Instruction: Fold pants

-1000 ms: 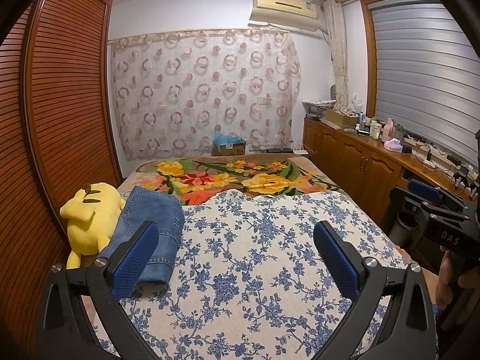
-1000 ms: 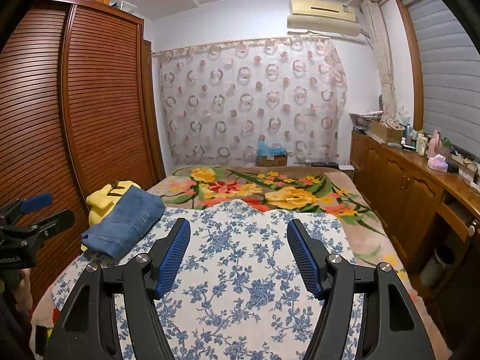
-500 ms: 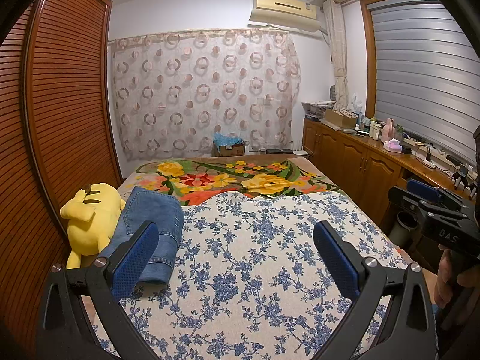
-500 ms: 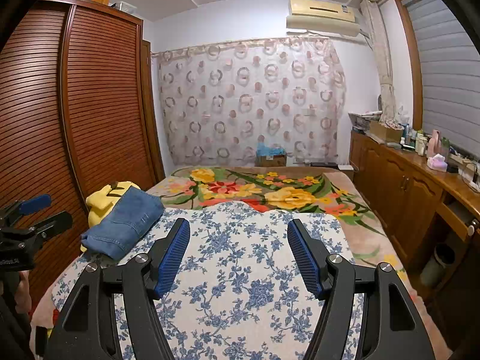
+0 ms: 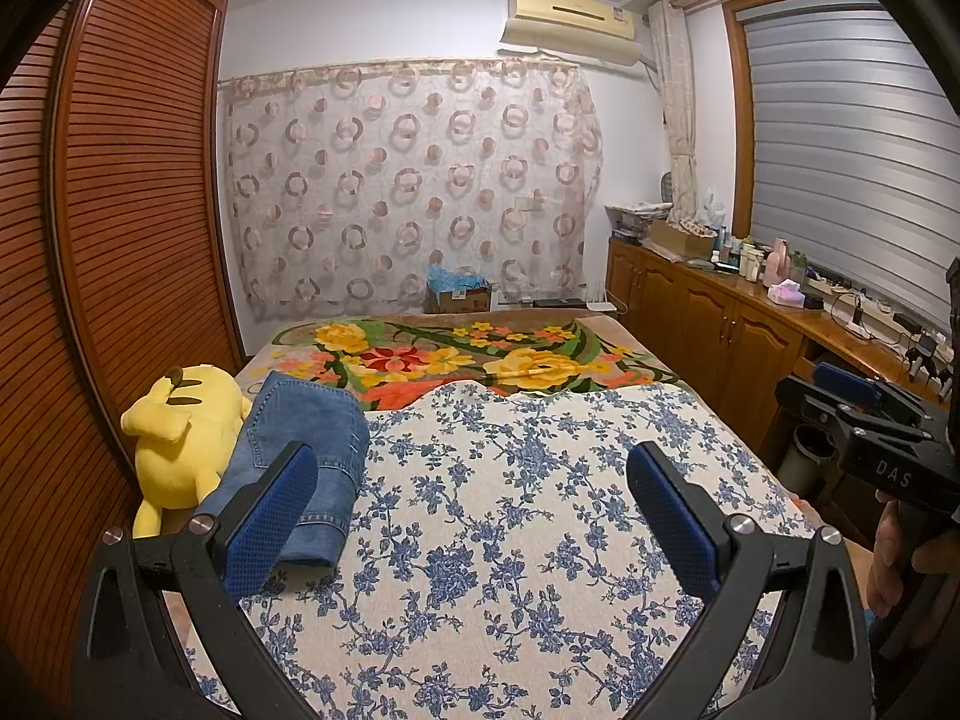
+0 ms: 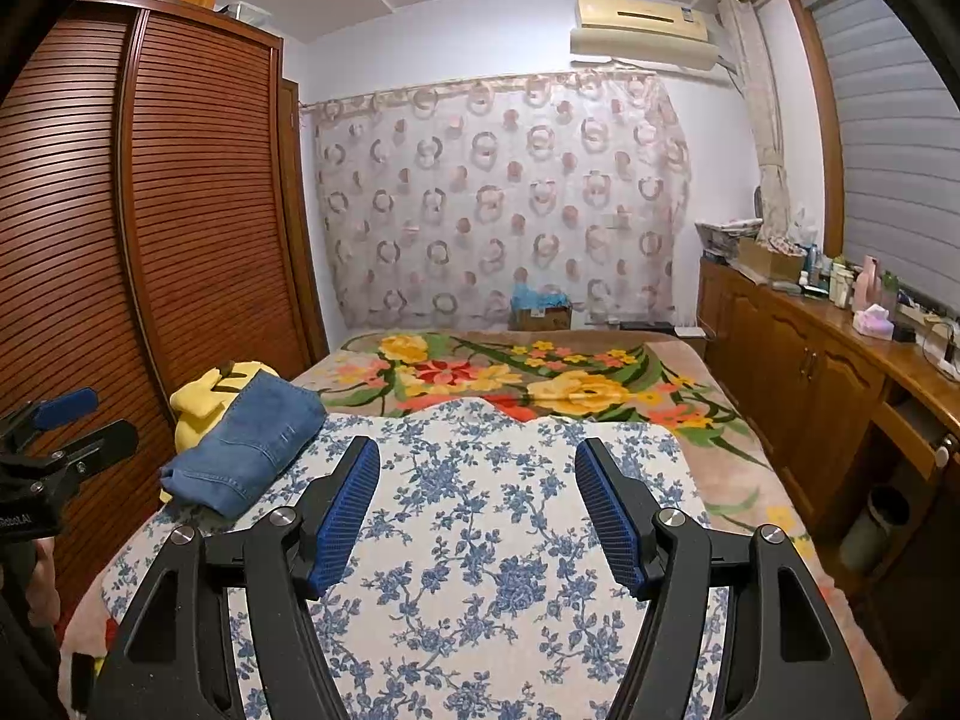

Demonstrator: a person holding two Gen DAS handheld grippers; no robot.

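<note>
Both our tongs stand spread with nothing between them: the left gripper [image 5: 474, 516] and the right gripper [image 6: 477, 510] hang over the blue-flowered cloth [image 6: 480, 540]. We see the folded jeans [image 5: 306, 456] lying at its left edge, against a yellow plush toy [image 5: 180, 438].

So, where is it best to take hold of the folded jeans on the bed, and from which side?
Probably grip the folded jeans at the thick near end, where the layers stack, coming from the open floral cloth side. The plush toy blocks the far side. Both the left gripper and right gripper stand open and empty.
</note>
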